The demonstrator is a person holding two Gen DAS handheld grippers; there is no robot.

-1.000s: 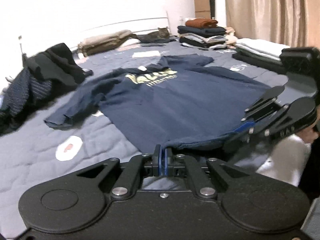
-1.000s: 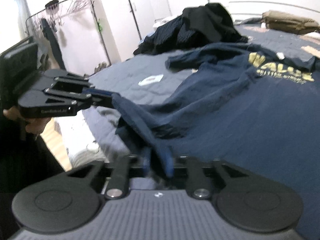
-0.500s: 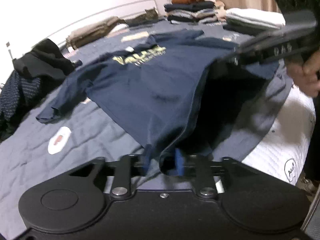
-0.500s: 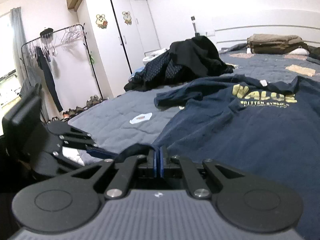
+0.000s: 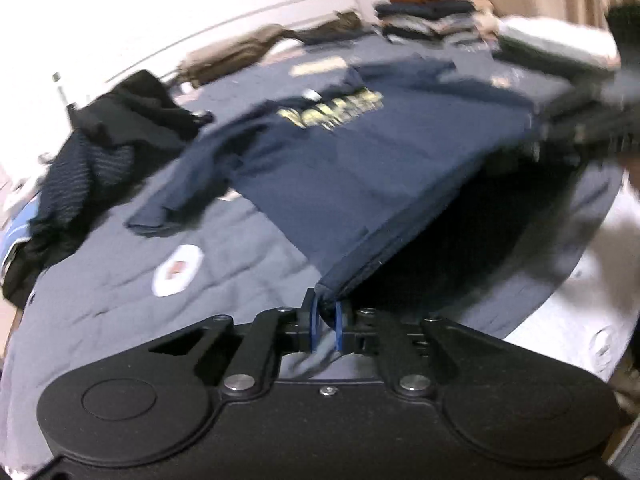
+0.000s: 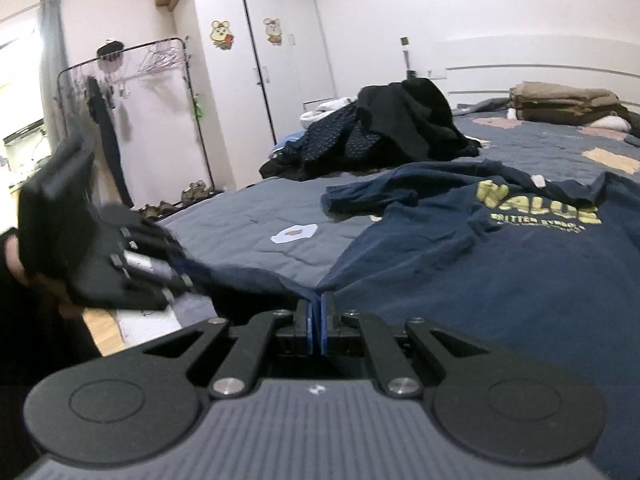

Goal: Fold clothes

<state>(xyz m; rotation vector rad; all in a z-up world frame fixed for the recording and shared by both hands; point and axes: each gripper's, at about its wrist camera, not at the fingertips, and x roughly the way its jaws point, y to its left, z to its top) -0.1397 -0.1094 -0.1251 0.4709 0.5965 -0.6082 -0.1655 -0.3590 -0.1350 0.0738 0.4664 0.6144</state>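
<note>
Hem [image 5: 400,236] lifted off bed [image 5: 100,312]: left hand-held gripper [image 5: 325,322] and right hand-held gripper [image 6: 319,330] each pinch a shirt [image 6: 500,280] corner; keep it taut, level.

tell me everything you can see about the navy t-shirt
The navy t-shirt looks like soft cotton, with a yellow chest print reading VALUE. It lies front up on the grey quilted bed, one sleeve spread out. Left gripper and right gripper each pinch its bottom hem, raised off the bed.
</note>
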